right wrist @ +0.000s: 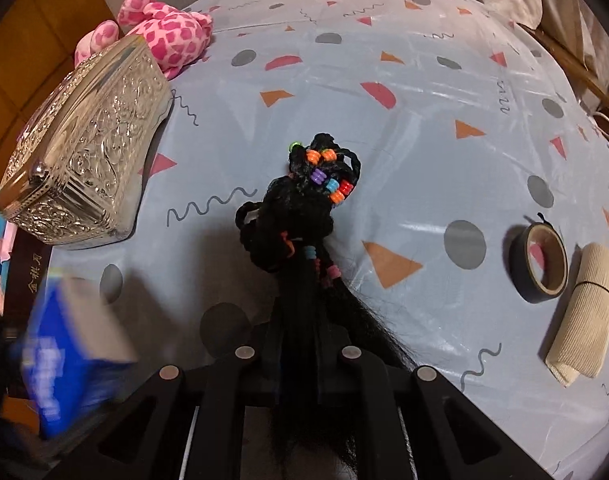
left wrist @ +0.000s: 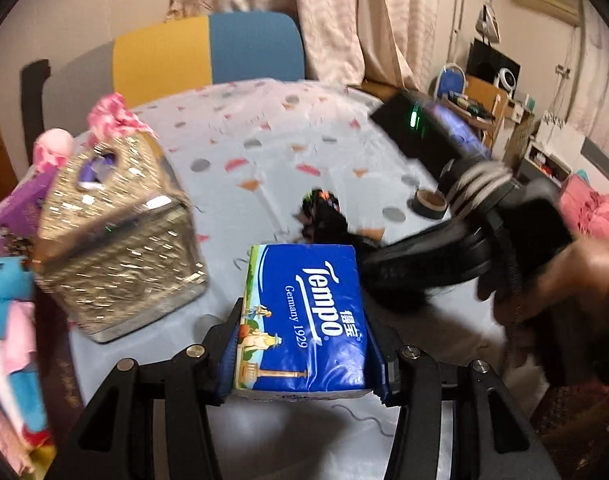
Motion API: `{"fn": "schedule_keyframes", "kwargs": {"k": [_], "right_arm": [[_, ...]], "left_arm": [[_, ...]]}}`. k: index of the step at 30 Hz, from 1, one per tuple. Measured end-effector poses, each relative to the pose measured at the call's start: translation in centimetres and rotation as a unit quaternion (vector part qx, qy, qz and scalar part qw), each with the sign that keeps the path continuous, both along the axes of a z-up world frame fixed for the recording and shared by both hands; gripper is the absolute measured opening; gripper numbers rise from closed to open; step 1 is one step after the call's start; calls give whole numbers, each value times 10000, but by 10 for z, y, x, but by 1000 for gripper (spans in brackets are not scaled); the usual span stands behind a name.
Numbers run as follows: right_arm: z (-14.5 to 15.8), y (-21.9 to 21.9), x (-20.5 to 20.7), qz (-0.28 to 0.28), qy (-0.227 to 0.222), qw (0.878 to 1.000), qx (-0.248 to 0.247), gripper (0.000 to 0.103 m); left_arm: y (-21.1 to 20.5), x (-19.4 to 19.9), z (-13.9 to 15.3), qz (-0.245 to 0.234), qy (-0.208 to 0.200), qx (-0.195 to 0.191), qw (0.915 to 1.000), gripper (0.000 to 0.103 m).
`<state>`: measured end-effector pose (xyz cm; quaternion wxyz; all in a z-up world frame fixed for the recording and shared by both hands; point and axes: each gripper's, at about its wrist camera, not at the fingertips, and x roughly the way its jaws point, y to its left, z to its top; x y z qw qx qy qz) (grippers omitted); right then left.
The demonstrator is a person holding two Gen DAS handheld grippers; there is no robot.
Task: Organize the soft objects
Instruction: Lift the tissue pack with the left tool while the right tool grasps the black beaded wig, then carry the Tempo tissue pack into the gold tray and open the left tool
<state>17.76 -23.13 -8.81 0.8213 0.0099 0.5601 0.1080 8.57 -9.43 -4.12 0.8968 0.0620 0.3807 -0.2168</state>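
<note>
My left gripper (left wrist: 304, 340) is shut on a blue Tempo tissue pack (left wrist: 302, 316) and holds it above the table; the pack also shows blurred in the right wrist view (right wrist: 68, 364). My right gripper (right wrist: 298, 320) is shut on a black braided hairpiece with coloured beads (right wrist: 304, 216), whose braided end lies on the table; it also shows in the left wrist view (left wrist: 320, 212). The right gripper body (left wrist: 484, 216) shows in the left wrist view, to the right of the pack.
A silver embossed tissue box (right wrist: 84, 160) stands at the left, also in the left wrist view (left wrist: 112, 240). A pink spotted plush (right wrist: 164, 28) lies behind it. A tape roll (right wrist: 542, 262) and a rolled beige bandage (right wrist: 584, 312) lie at the right. A blue plush (left wrist: 8, 320) sits at the left edge.
</note>
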Motion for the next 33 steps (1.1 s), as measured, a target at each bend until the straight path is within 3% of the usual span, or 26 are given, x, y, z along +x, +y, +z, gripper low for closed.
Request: {"fn": "schedule_keyframes", "kwargs": {"k": [6, 17, 33], "right_arm": [[2, 14, -15, 303, -290, 9981, -459, 9], [9, 19, -23, 467, -444, 9949, -780, 9], [7, 25, -30, 684, -633, 9894, -1115, 10]], "left_arm": [[17, -15, 25, 234, -54, -177, 9996, 52], [59, -40, 51, 599, -164, -436, 9971, 52], [106, -47, 57, 1050, -77, -555, 9929, 52]]}}
